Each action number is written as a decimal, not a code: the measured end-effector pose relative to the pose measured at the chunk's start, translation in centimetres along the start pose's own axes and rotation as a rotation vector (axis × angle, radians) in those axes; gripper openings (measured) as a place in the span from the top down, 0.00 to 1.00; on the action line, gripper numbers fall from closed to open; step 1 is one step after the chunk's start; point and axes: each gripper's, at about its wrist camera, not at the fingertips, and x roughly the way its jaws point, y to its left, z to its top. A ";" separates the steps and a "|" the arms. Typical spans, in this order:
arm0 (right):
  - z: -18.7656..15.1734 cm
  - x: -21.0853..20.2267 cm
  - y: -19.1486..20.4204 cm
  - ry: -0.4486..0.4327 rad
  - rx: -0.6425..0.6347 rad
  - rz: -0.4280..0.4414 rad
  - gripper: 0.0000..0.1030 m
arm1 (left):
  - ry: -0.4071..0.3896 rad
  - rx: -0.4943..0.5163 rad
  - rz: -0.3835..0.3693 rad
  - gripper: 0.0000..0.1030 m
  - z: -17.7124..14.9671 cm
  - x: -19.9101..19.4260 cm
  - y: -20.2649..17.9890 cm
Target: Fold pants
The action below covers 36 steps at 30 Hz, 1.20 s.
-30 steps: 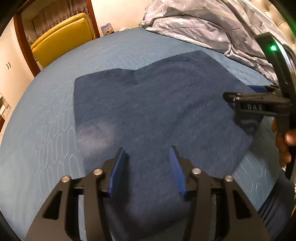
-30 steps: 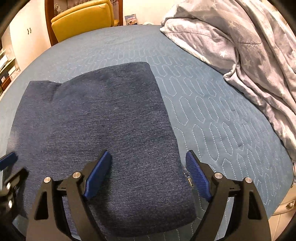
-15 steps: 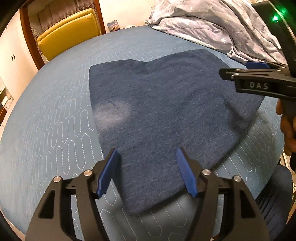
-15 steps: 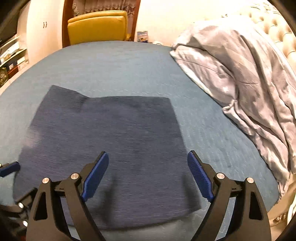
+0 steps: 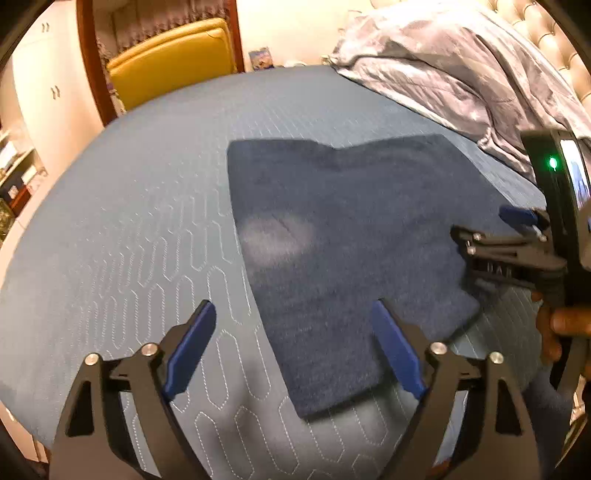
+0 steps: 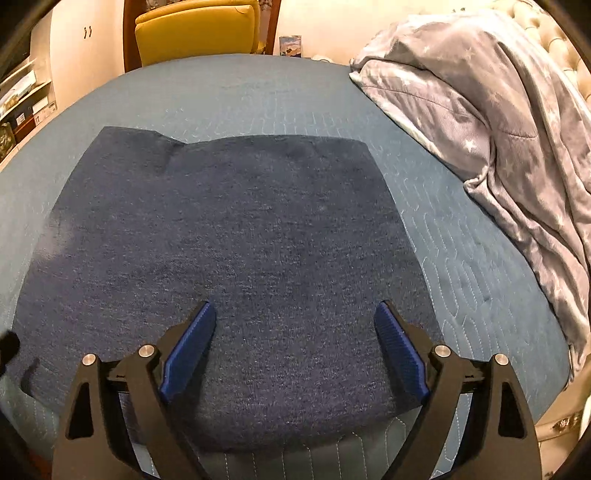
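Note:
Dark blue pants (image 5: 351, 229) (image 6: 229, 251) lie folded flat on the blue quilted bed (image 5: 129, 221) (image 6: 221, 88). My left gripper (image 5: 291, 347) hovers above their near left corner; its jaws are opening wide and hold nothing. Over the near edge of the pants my right gripper (image 6: 295, 347) stands open and empty, its blue pads (image 6: 399, 354) apart from the cloth. In the left wrist view the right gripper (image 5: 517, 236) shows from the side at the right, held by a hand (image 5: 557, 328).
A grey star-print duvet (image 6: 498, 122) (image 5: 443, 74) is bunched along the right side of the bed. A yellow chair (image 5: 173, 62) (image 6: 195, 33) stands beyond the far edge. Shelves with boxes (image 6: 22, 103) are at the left. The bed's near edge runs just under both grippers.
Both grippers have pulled back and risen off the pants. The left jaws have spread much wider. The pants lie flat and released.

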 end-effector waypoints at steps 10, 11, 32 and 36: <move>-0.4 0.2 -0.2 -0.001 0.004 0.011 0.17 | -0.103 0.014 0.008 0.02 0.1 -1.0 -0.5; -0.3 0.2 -0.3 0.000 0.005 0.012 0.17 | -0.103 0.020 0.004 0.02 0.1 -0.9 -0.6; -1.8 -1.6 -0.5 0.038 0.021 -0.020 0.16 | 0.093 -0.069 0.096 0.17 -0.2 2.5 3.5; -2.5 -2.5 -1.1 0.075 0.036 -0.077 0.14 | 0.073 -0.042 0.010 0.17 0.4 1.0 2.5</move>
